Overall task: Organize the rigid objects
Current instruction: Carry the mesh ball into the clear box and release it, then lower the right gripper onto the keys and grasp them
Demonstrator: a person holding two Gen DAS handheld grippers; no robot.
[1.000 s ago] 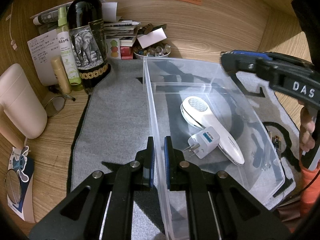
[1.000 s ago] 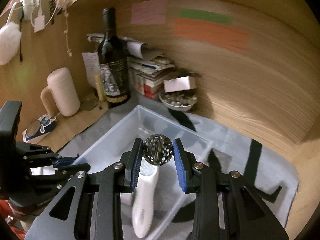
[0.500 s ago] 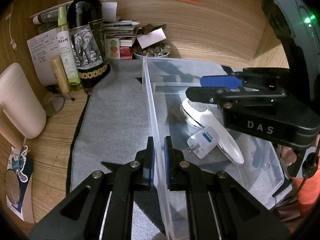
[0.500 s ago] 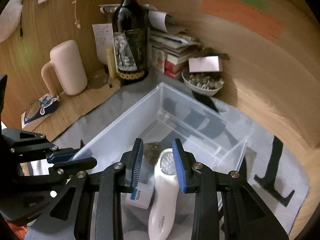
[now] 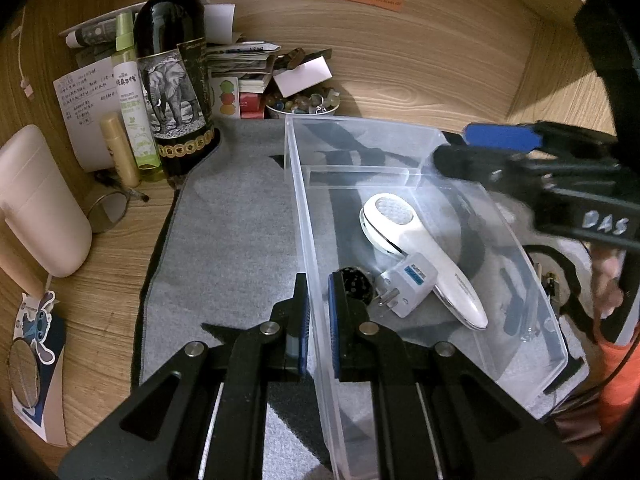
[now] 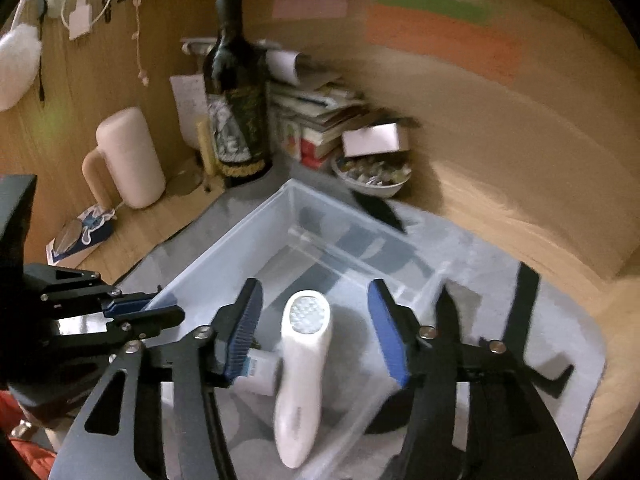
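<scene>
A clear plastic bin (image 5: pixel 296 184) stands on a grey mat. My left gripper (image 5: pixel 318 292) is shut on the bin's left wall, one finger outside and one inside. In the bin lie a white handheld device (image 5: pixel 420 256), a white plug adapter (image 5: pixel 412 288) and a dark perforated ball (image 5: pixel 356 282), which rests against my left gripper's inner finger. My right gripper (image 6: pixel 314 300) hovers over the bin (image 6: pixel 224 252) with its jaws opening and nothing between them. The white device (image 6: pixel 304 360) lies below the gap. In the left wrist view the right gripper (image 5: pixel 472 152) is blurred above the bin's right side.
A wine bottle (image 5: pixel 176 80), a green spray bottle (image 5: pixel 130 92), stacked books and a bowl of stones (image 5: pixel 304 102) crowd the back corner. A pink mug (image 5: pixel 36 208) and a small round mirror (image 5: pixel 106 212) sit left of the grey mat (image 5: pixel 232 240). Wooden walls close in behind and right.
My right gripper held the perforated ball, moved over the bin, and opened. The ball now lies on the bin floor, and the gripper has drawn back. My left gripper has kept still.
</scene>
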